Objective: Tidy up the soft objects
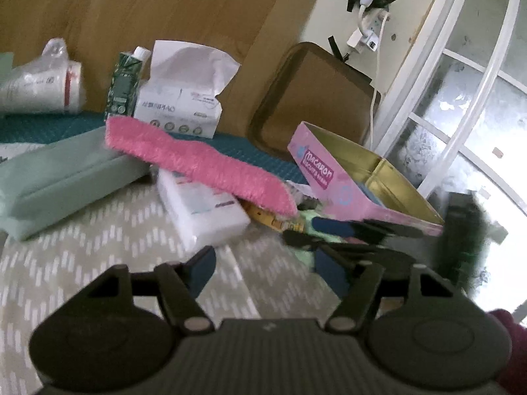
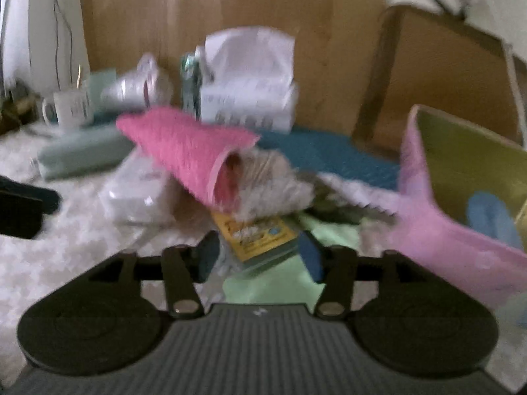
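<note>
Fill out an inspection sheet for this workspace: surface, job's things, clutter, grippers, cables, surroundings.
Surface: patterned cloth in front, teal mat behind.
Job's things: fluffy pink slipper lying across a white tissue pack; a grey fuzzy item at its opening.
Clutter: open pink tin, mint box, tissue pack with a sheet pulled up, green carton, yellow booklet, white mug.
Grippers: left gripper and right gripper open, empty.
Cables: white cable hanging from wall plug.
Surroundings: wooden panel, window frame.
</note>
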Demonstrator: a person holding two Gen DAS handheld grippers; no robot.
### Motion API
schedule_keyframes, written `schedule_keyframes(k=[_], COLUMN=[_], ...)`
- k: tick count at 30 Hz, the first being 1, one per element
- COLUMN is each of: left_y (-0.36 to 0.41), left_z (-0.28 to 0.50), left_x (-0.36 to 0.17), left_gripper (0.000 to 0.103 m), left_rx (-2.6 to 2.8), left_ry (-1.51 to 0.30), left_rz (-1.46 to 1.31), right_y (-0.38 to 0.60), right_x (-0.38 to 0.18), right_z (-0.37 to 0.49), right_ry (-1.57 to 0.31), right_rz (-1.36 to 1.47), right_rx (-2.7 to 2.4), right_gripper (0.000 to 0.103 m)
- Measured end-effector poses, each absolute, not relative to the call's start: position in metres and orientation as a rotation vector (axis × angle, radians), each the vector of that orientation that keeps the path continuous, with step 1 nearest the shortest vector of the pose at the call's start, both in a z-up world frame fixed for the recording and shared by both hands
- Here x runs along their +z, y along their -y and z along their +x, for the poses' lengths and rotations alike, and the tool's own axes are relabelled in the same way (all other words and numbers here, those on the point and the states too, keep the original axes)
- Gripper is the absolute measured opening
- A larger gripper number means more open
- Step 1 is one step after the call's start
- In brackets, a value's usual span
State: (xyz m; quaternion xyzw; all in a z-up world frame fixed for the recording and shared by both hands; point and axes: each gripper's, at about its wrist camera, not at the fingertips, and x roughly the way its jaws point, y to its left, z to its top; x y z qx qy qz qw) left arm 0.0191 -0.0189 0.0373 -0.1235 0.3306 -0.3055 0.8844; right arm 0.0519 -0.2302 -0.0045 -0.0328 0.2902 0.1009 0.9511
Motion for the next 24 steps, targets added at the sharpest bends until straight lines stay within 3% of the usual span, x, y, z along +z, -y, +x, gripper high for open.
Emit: schedule_keyframes(k=[2,4,6,14,16,18,24], left_y=[0.011,0.007,0.003,0.005,0.007,0.006,0.001], left_z=[0.017,0.016,0.017,0.022,0.021,0.021,0.013], left_x=[0.036,0.035,0.033,0.019,0.015,0.012,0.012], left_gripper=[0.071,0.071,0.071,0.071,0.071,0.071,0.071], left_rx=[-0.643,-0.646,-0.645,-0.662,-0.649,-0.637,-0.601], left_ry=[-0.687,-0.691,-0.698,-0.772,-0.785,-0.795,-0.815], left_rz=[-0.265,-0.271,-0.277,-0.326,-0.318,-0.314,-0.283], right_y=[0.230,0.232,0.233,0.197,0.189,0.187,0.190], right_x=[-0.007,-0.004,0.000,0.004,0.005,0.004,-0.001], right_z=[0.060,0.063,0.055,-0.036,-0.049,-0.052,-0.049], right_ry=[-0.599,-0.620,-0.643,-0.663,-0.640,-0.623,-0.614], right_rz=[-0.056,-0.042,-0.014,0.037,-0.011,-0.049,-0.040], right_rx=[0.226,0.233,0.268,0.484,0.495,0.486,0.483], right_gripper=[0.065,0.056,0.040,0.038,0.040,0.066,0.069])
